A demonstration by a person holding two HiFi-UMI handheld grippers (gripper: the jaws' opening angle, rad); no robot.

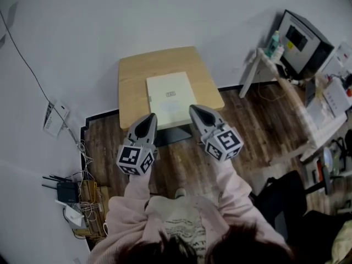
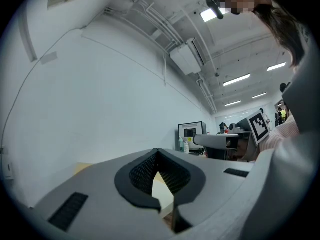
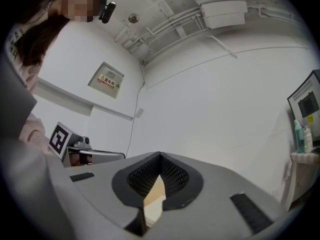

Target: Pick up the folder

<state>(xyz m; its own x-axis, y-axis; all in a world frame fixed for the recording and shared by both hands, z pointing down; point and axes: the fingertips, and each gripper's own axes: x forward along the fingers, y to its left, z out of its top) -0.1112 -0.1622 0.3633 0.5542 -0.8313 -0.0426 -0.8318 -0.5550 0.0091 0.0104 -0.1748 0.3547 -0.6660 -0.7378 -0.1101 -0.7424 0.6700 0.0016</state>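
A cream folder [image 1: 170,99] lies flat on a small wooden table [image 1: 133,80] against the white wall. My left gripper [image 1: 147,120] hangs shut just short of the table's near edge, left of the folder's near corner. My right gripper [image 1: 197,113] is shut too, its tip at the folder's near right corner; whether it touches the folder I cannot tell. In the left gripper view the jaws [image 2: 159,156] meet at the tip, with a slice of folder [image 2: 163,188] showing through the gap below. The right gripper view shows the same closed tip [image 3: 160,159] and pale folder [image 3: 154,198] beyond.
A dark table base [image 1: 173,134] stands on the wood floor under the table. A desk with a monitor [image 1: 301,39] and bottles [image 1: 273,42] is at the right. A router and cables [image 1: 69,191] lie by the wall at the left. Both arms wear pink sleeves.
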